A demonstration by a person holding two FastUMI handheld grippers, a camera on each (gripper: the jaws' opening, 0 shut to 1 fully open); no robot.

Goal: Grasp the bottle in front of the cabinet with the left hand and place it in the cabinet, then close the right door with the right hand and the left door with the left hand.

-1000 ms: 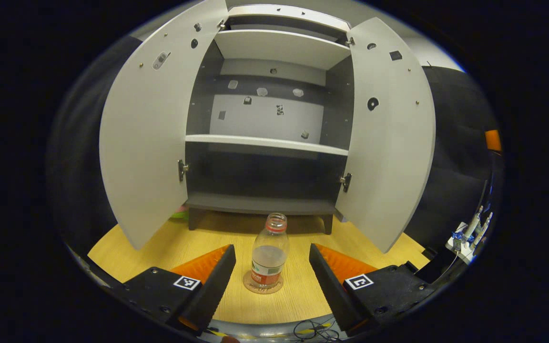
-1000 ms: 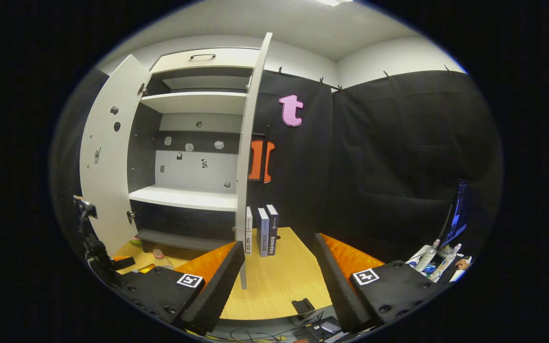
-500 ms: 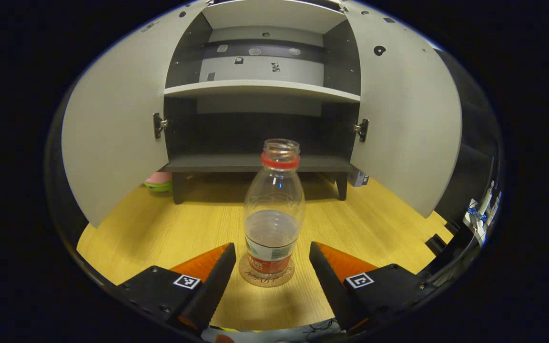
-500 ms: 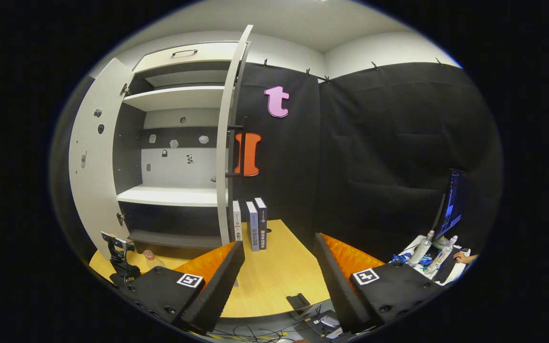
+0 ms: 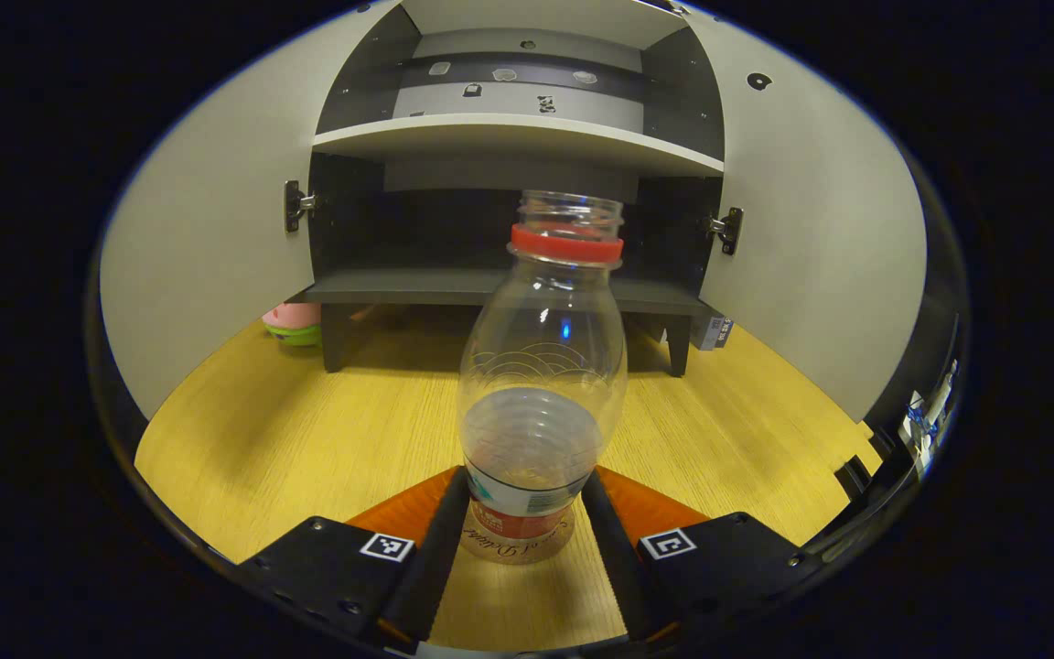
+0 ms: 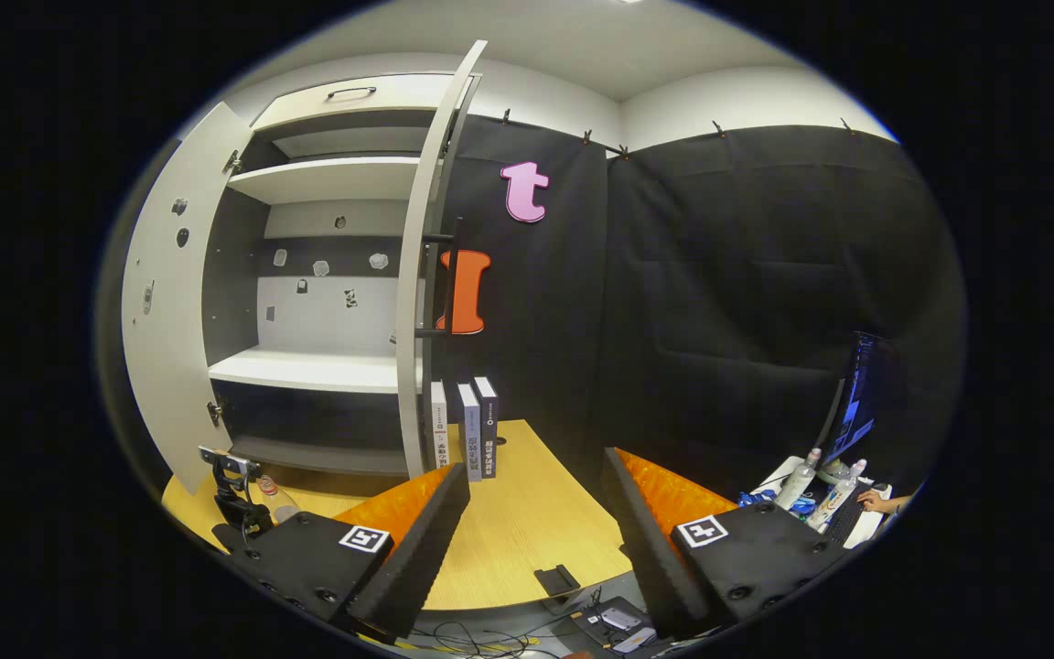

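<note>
We see the left gripper (image 5: 522, 531) clenched on the bottle's (image 5: 541, 384) base, fingers pressing both sides, bottle upright on a coaster (image 5: 516, 549) on the table (image 5: 307, 430) before the open cabinet (image 5: 509, 284), our right gripper (image 6: 534, 522) released, jaws spread above the table edge, both doors open.

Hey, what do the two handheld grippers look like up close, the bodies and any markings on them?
Both the left gripper and the right gripper have matte black bodies with screw heads, each carrying two small square black-and-white tags, with long wedge-shaped tongs reaching forward.
</note>
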